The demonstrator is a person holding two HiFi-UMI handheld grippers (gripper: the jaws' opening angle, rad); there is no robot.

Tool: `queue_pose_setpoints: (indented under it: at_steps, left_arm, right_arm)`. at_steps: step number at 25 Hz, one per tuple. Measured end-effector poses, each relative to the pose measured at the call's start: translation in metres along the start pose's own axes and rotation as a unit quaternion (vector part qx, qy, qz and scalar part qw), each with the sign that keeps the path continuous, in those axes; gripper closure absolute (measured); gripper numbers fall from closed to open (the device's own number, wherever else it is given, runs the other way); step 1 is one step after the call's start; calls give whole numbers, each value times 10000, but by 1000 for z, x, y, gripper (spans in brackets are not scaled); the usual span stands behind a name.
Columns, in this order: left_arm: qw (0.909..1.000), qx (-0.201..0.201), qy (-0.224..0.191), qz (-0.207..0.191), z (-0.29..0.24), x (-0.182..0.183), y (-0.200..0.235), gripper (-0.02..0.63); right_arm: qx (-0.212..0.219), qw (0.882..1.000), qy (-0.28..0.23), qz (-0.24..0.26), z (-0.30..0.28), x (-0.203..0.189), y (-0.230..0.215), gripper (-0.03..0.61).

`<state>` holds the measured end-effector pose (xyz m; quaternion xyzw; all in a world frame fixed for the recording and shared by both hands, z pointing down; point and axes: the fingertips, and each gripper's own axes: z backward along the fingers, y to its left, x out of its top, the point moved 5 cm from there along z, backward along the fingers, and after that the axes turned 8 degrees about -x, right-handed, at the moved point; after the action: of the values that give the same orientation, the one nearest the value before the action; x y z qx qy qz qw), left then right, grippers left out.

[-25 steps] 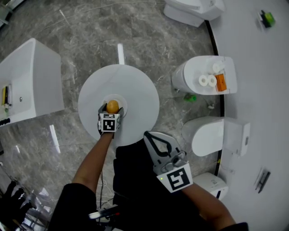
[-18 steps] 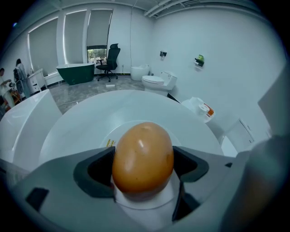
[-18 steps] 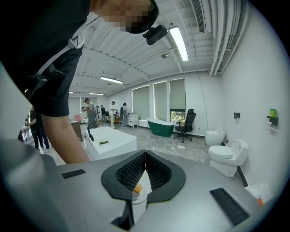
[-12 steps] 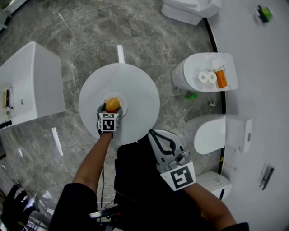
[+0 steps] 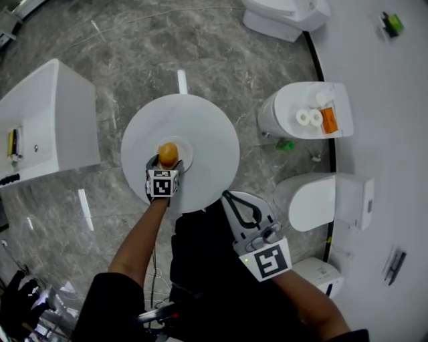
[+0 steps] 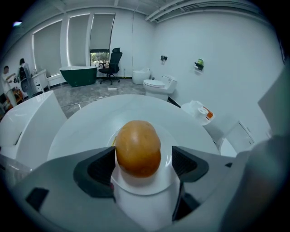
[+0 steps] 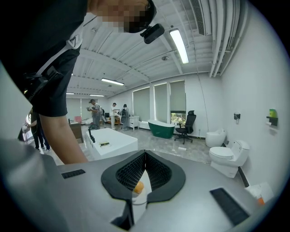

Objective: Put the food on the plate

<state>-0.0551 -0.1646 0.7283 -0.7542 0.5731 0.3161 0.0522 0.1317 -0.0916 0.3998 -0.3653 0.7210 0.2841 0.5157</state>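
Head view: the marker cube (image 5: 164, 184) covers the left gripper (image 5: 168, 162) jaws, so contact with the food (image 5: 168, 153) can't be read there. The food hides the plate (image 5: 185, 155) centre. Toilet (image 5: 286, 15) at 12 o'clock is cut by the top edge. Green item (image 5: 391, 25) at 1 o'clock is too small to identify. Right gripper view: the right gripper (image 7: 145, 156) pads block the table, and only a sliver of food and plate shows through the slit at 6 o'clock. People (image 7: 95, 111) at 9 o'clock are too small to detail.

Smooth, glossy food (image 6: 137, 147) on a shiny white plate (image 6: 144, 185).
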Motion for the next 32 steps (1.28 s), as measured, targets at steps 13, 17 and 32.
queue_pose_setpoints:
  at_steps: [13,17,32]
  left_arm:
    - [9995,-5,-307,72,28,-4,-11,238]
    - [9991,-19,-415,105,39,-2,-15,238]
    - [9880,-187,-1412,591,132,12,-52,238]
  right_arm:
    - [32,9999,-135,38,13,3,11,572]
    - [45,9998,-219,3,19,7,18,572]
    - [19,9980,-501,-383,37,35,32,572]
